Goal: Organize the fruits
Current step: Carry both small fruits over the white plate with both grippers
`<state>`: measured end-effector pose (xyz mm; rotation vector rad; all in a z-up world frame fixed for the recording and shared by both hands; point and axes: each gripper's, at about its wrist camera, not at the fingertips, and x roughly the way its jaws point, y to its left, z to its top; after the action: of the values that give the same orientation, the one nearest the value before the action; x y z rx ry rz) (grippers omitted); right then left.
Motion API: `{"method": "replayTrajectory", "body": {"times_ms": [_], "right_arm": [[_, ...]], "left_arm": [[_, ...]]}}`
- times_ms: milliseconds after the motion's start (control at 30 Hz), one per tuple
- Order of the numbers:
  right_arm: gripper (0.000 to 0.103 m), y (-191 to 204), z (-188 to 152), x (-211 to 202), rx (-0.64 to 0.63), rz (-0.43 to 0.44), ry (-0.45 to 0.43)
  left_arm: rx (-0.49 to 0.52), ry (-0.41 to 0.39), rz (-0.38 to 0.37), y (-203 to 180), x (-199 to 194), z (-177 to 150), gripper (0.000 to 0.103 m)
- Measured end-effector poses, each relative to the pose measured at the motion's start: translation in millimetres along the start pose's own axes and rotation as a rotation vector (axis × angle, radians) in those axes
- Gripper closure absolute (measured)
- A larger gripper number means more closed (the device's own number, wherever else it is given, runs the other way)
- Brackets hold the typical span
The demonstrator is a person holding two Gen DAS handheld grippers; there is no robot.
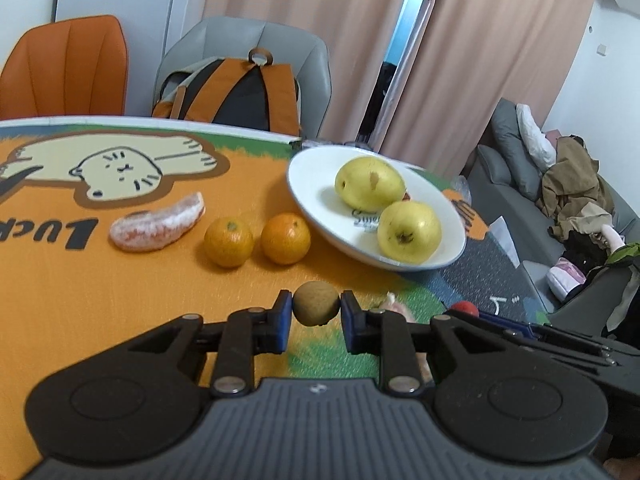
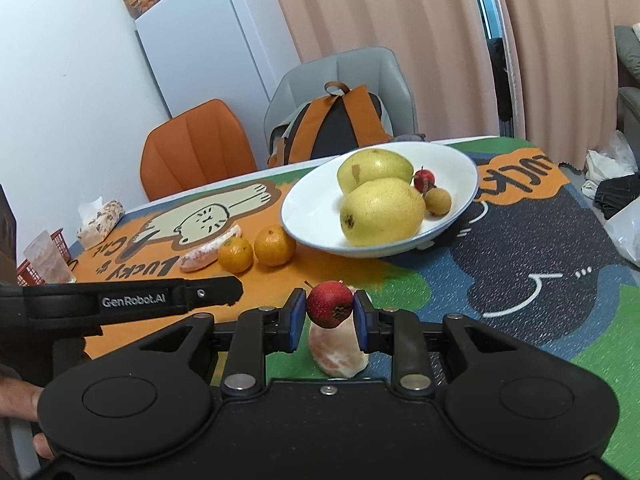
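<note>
My left gripper [image 1: 316, 307] is shut on a small brown round fruit [image 1: 316, 303], held above the mat. My right gripper [image 2: 330, 308] is shut on a small red fruit [image 2: 330, 304], just over a peeled citrus piece [image 2: 338, 354] lying on the mat. The white bowl [image 1: 316, 196] [image 2: 308, 208] holds two yellow pears [image 1: 370, 182] [image 2: 382, 212]; the right wrist view also shows a red fruit [image 2: 424, 178] and a brown fruit [image 2: 438, 200] in it. Two oranges [image 1: 229, 242] [image 2: 275, 246] and a peeled segment [image 1: 158, 222] [image 2: 200, 254] lie left of the bowl.
A cat-print mat [image 1: 80, 300] [image 2: 520, 260] covers the table. Behind it stand an orange chair [image 1: 66, 68], a grey chair with a backpack [image 1: 236, 88] and curtains. The left gripper's body [image 2: 120, 304] reaches in at the right wrist view's left. A sofa with clothes [image 1: 568, 200] is at right.
</note>
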<state>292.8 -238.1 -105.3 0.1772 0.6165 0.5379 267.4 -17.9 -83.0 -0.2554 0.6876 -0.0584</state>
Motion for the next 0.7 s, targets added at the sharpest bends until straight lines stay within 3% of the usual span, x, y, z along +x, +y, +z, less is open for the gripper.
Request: {"method": "replayTrajectory", "body": {"times_ms": [700], "right_arm": [[0.076,-25.4,41.6,5.1,-0.006,-0.054,-0.072]], "left_arm": [[0.006,-0.069,-0.017,-11.1,11.8,42.9,0.079]]}}
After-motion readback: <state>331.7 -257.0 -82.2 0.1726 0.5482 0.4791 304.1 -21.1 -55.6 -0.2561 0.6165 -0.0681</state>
